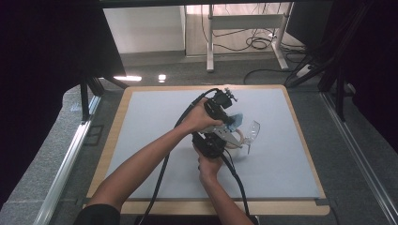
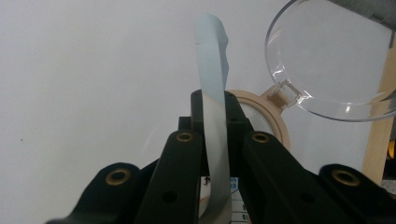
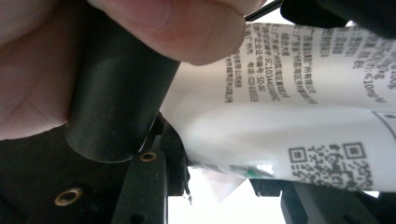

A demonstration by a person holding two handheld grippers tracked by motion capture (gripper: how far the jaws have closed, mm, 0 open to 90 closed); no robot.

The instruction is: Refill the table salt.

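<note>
Left gripper (image 1: pixel 228 111) is held above the middle of the worktop (image 1: pixel 155 117). In the left gripper view its jaws are closed on the flat, light blue top edge of a packet (image 2: pixel 214 84), which stands upright between them and rises past their tips.

Right gripper (image 1: pixel 217 140) sits just below the left one in the high view, the two close together. In the right gripper view its jaws clamp the white printed body of the same packet (image 3: pixel 289 107), with small text and a QR code facing the camera. A finger (image 3: pixel 173 23) and a black cylindrical part of the other gripper lie close before the lens.

A clear plastic lid (image 2: pixel 327 56) hinged to a beige ring (image 2: pixel 271 116) lies beyond the packet, just beside the grippers; the high view places it right of centre on the worktop (image 1: pixel 251 131).
</note>
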